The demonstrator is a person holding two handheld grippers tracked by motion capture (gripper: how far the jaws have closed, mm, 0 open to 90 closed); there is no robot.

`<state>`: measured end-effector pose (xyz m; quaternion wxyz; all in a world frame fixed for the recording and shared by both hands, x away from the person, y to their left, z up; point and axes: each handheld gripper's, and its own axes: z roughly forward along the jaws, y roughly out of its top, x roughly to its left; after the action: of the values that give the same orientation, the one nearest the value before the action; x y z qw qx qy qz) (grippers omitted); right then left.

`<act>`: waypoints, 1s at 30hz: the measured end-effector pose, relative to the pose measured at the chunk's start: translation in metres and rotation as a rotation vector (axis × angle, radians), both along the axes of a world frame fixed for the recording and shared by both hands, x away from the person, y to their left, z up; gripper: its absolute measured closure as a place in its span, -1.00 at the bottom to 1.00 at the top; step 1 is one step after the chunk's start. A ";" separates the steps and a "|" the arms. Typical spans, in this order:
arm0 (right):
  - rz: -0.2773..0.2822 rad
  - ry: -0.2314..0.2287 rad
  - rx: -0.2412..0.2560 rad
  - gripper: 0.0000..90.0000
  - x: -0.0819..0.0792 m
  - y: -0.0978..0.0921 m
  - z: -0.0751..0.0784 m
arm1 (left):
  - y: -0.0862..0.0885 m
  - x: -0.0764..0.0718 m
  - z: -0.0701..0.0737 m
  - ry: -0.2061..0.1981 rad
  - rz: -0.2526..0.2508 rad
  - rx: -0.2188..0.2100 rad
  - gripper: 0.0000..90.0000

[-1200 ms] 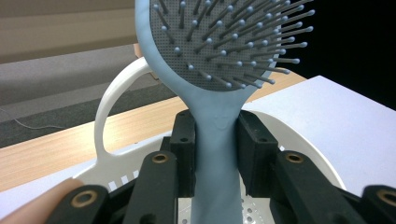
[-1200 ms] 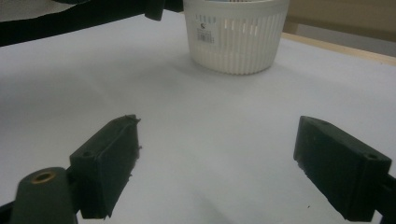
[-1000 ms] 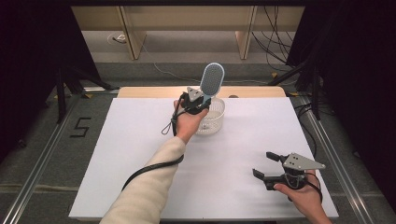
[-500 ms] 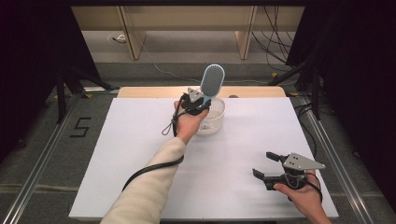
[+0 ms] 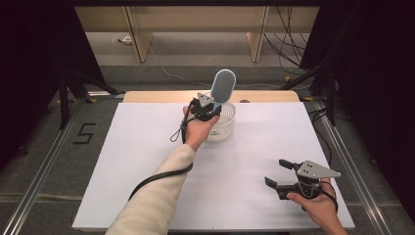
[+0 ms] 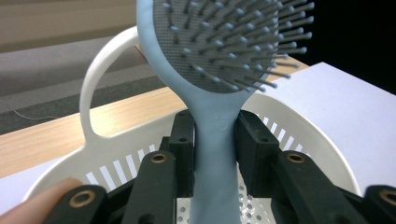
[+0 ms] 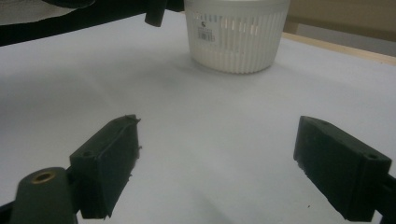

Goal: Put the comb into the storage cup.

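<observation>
Two jaws pinching hairbrush (image 6: 212, 140) handle over basket (image 6: 322, 140), bristles close-up, right gripper (image 5: 283, 174) spread wide

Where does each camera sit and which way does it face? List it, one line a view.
High view: above the person's side, facing forward and down on the table; both forearms, the left gripper and the right gripper show.
Left gripper view: on the left gripper, looking along its jaws, shut on the hairbrush over the basket; a fingertip shows.
Right gripper view: on the right gripper, low over the table, facing the basket; jaws apart.
All three views share the basket.
</observation>
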<state>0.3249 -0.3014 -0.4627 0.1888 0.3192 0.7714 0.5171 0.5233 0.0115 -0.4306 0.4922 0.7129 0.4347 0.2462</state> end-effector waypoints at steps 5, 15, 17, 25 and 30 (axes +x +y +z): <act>0.000 -0.002 -0.001 -0.66 0.000 0.000 0.000 | -0.001 0.000 0.001 0.004 0.001 0.015 0.35; 0.000 0.000 -0.003 -0.66 0.000 0.000 0.000 | 0.000 -0.005 0.009 0.026 -0.012 0.082 -0.47; 0.001 -0.001 -0.003 -0.66 0.000 0.000 0.000 | 0.001 -0.006 0.011 0.033 -0.022 0.096 -0.57; -0.001 0.000 -0.004 -0.66 0.000 0.001 0.000 | 0.009 -0.014 0.019 0.039 -0.055 0.116 -0.74; -0.003 0.000 0.000 -0.66 0.000 0.001 0.000 | 0.016 -0.020 0.024 0.033 -0.073 0.127 -0.78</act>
<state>0.3252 -0.3006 -0.4629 0.1897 0.3202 0.7709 0.5169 0.5030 0.0272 -0.4066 0.4473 0.7620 0.4001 0.2436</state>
